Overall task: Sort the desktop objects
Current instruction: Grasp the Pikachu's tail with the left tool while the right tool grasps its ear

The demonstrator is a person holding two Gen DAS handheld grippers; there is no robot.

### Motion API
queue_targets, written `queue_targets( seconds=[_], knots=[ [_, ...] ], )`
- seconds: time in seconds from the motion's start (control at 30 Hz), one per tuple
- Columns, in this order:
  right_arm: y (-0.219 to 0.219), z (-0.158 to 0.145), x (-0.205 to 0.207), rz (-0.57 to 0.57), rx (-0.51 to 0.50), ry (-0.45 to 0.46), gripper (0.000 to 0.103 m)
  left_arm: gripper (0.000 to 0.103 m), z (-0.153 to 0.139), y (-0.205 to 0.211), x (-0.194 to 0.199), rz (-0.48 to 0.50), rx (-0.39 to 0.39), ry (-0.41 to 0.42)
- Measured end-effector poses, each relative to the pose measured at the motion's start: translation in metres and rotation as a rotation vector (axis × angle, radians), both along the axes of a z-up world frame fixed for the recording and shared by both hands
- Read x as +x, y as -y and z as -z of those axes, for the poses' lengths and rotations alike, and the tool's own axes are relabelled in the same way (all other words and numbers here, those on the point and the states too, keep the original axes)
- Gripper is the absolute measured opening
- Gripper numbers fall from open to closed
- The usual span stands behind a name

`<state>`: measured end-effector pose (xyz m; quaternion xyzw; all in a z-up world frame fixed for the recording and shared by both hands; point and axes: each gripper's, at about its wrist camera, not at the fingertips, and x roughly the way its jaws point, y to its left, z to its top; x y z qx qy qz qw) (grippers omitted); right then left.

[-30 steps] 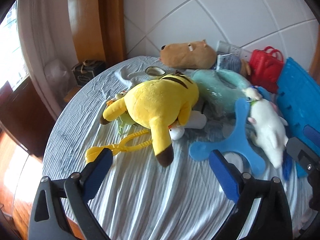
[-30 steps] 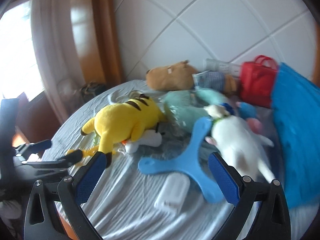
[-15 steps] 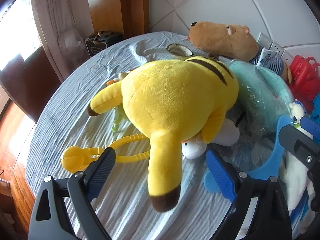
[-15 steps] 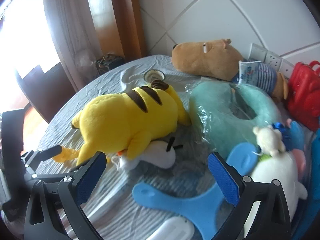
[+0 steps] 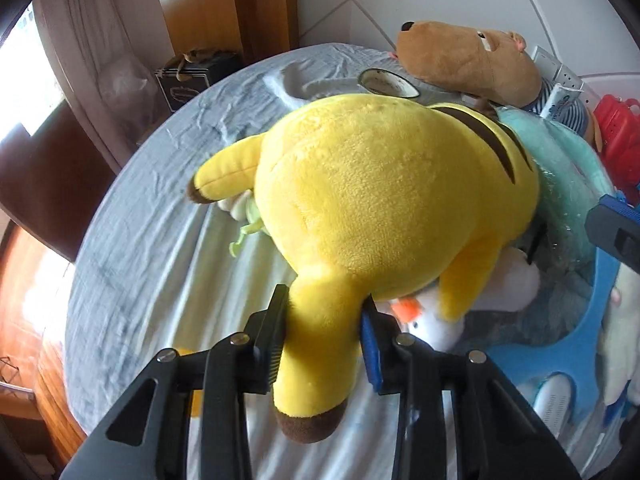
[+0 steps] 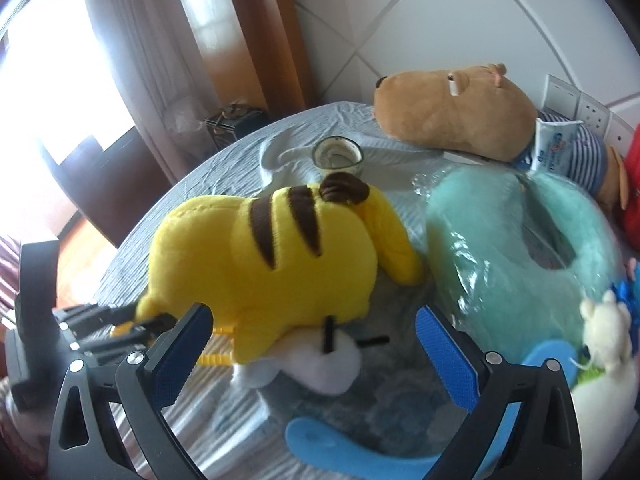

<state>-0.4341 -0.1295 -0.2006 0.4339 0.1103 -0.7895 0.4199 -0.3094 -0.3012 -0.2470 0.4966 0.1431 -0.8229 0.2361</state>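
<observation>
A yellow plush with brown stripes (image 5: 384,200) lies face down on the round table with a grey-blue cloth (image 5: 160,240). My left gripper (image 5: 324,344) is shut on the plush's brown-tipped leg. In the right wrist view the same plush (image 6: 272,264) lies left of centre, and the left gripper (image 6: 120,324) shows at its lower left. My right gripper (image 6: 312,356) is open and empty, just above a small white plush (image 6: 320,364) that lies under the yellow one.
A brown capybara plush (image 6: 460,116) lies at the back by the wall. A teal neck pillow in plastic (image 6: 512,256) lies on the right. A blue plastic piece (image 6: 360,444), a white plush (image 6: 604,364), a tape roll (image 6: 338,156) and a red bag (image 5: 620,136) lie around.
My left gripper has moved forward and closed on the yellow plush's leg. My right gripper has moved in toward the yellow plush and the small white plush, still open.
</observation>
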Motion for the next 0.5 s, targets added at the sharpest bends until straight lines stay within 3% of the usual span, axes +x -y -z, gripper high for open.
queue_targets(
  seconds=[0.17, 0.23, 0.43, 0.5],
  knots=[
    [0.015, 0.014, -0.017, -0.015, -0.007, 0.044, 0.103, 0.033, 0.017, 0.033, 0.001, -0.02, -0.016, 0.034],
    [0.02, 0.023, -0.025, -0.013, -0.007, 0.064, 0.103, 0.032, 0.028, 0.042, 0.002, -0.029, 0.012, 0.041],
    [0.034, 0.046, -0.043, -0.044, -0.09, 0.234, 0.103, 0.033, 0.033, 0.04, -0.001, 0.025, -0.008, 0.008],
    [0.041, 0.049, -0.047, -0.042, -0.105, 0.254, 0.103, 0.033, 0.031, 0.043, -0.002, 0.042, 0.006, -0.001]
  ],
)
